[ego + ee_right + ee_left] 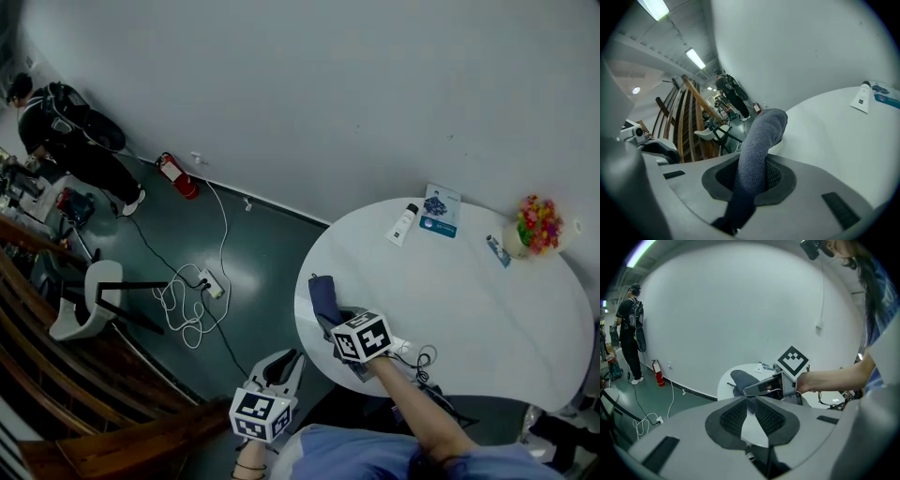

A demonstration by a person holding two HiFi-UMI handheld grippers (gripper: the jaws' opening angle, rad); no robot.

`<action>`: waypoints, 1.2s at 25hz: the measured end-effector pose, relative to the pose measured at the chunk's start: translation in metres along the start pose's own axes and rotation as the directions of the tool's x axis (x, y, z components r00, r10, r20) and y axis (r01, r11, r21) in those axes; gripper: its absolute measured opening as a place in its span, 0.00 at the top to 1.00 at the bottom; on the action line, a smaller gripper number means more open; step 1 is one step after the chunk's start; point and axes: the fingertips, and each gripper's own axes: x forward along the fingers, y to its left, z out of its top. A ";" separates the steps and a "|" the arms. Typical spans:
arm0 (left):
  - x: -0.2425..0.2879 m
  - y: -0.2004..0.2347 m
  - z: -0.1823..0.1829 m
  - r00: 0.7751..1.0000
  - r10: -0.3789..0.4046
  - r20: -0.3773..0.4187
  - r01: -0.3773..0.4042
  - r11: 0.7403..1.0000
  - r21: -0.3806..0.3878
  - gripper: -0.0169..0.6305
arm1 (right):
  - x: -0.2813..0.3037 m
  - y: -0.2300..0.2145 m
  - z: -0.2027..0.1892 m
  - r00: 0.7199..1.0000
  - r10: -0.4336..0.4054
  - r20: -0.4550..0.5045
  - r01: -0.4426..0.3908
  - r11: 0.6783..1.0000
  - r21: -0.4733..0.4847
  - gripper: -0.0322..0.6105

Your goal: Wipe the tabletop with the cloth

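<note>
The right claw is clamping a soft grey cloth, which is drooping forward over the near left edge of the round white tabletop. The cloth is looking light and floppy, so gripping a bunched fold and pressing it flat is probably suiting it best. The left claw is hanging closed and empty, off the tabletop.

The cloth is a coarse, nubbly grey knit. The round worktop is smooth white with a soft sheen. The floor is dark and glossy.
</note>
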 end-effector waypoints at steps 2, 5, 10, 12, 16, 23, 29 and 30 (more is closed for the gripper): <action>0.009 -0.011 -0.002 1.000 -0.020 -0.016 0.020 1.000 0.009 0.90 | -0.015 -0.020 -0.008 1.000 -0.027 0.004 0.027 0.999 0.030 0.85; 0.027 -0.037 0.005 0.998 -0.064 -0.023 0.065 0.997 0.042 0.90 | -0.045 -0.052 -0.022 0.997 -0.074 0.013 0.073 0.995 0.063 0.85; 0.067 -0.102 0.032 0.987 -0.161 -0.013 0.162 0.981 0.103 0.90 | -0.109 -0.106 -0.051 0.988 -0.155 0.023 0.151 0.982 0.116 0.85; 0.085 -0.135 0.040 0.977 -0.212 -0.019 0.213 0.969 0.127 0.90 | -0.140 -0.130 -0.063 0.981 -0.193 0.033 0.186 0.972 0.143 0.85; 0.118 -0.206 0.050 0.949 -0.312 -0.051 0.316 0.929 0.195 0.90 | -0.204 -0.176 -0.090 0.963 -0.266 0.051 0.250 0.946 0.208 0.85; 0.157 -0.319 0.057 0.906 -0.417 -0.080 0.423 0.872 0.245 0.90 | -0.317 -0.249 -0.149 0.922 -0.383 0.052 0.353 0.890 0.290 0.85; 0.179 -0.409 0.061 0.866 -0.494 -0.079 0.494 0.821 0.287 0.90 | -0.406 -0.308 -0.203 0.881 -0.472 0.030 0.437 0.836 0.332 0.85; 0.182 -0.423 0.061 0.859 -0.505 -0.083 0.505 0.812 0.293 0.90 | -0.421 -0.317 -0.212 0.873 -0.487 0.027 0.450 0.826 0.340 0.85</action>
